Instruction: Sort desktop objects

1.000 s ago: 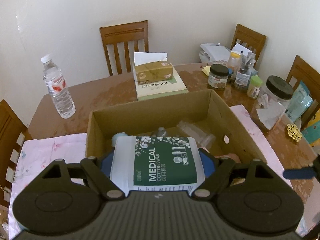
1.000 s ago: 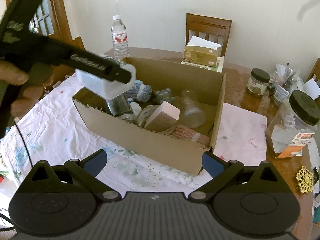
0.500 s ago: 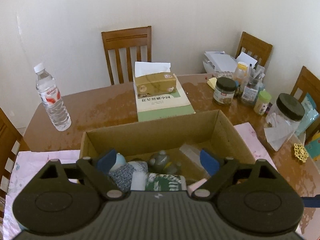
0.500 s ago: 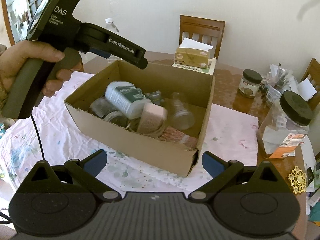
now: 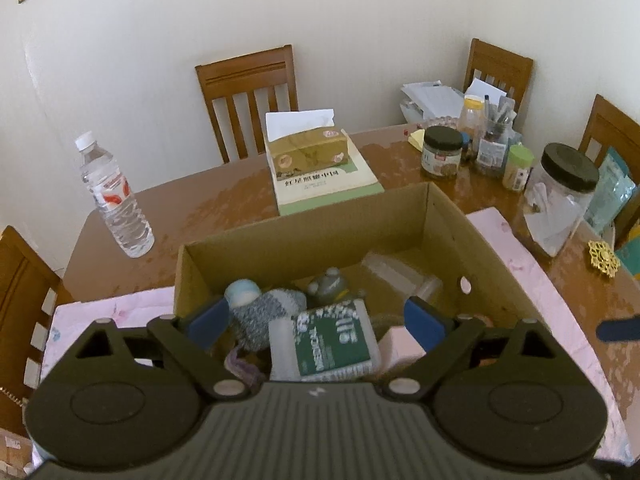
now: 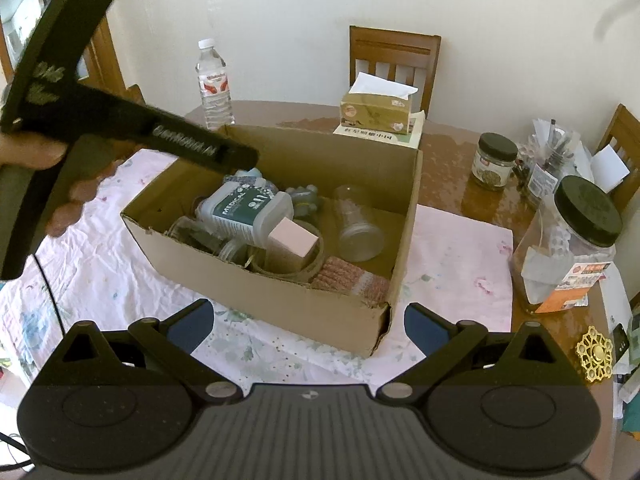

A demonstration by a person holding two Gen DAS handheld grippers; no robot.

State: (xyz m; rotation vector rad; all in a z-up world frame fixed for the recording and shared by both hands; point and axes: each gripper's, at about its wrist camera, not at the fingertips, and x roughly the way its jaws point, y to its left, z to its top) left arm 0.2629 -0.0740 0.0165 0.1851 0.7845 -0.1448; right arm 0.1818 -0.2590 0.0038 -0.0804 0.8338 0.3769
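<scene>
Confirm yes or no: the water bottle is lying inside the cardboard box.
No. The water bottle stands upright on the bare wooden table behind the cardboard box, outside its walls.

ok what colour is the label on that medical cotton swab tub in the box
Dark green with white lettering and small white flowers, on the cotton swab tub; clearest in the right wrist view.

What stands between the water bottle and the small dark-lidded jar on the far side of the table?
In the left wrist view, a tissue box on a book.

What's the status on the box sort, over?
Left gripper opening, empty. Right gripper open, clear. White green-labelled cotton swab tub lying in brown cardboard box. Nothing obstructing.
</scene>
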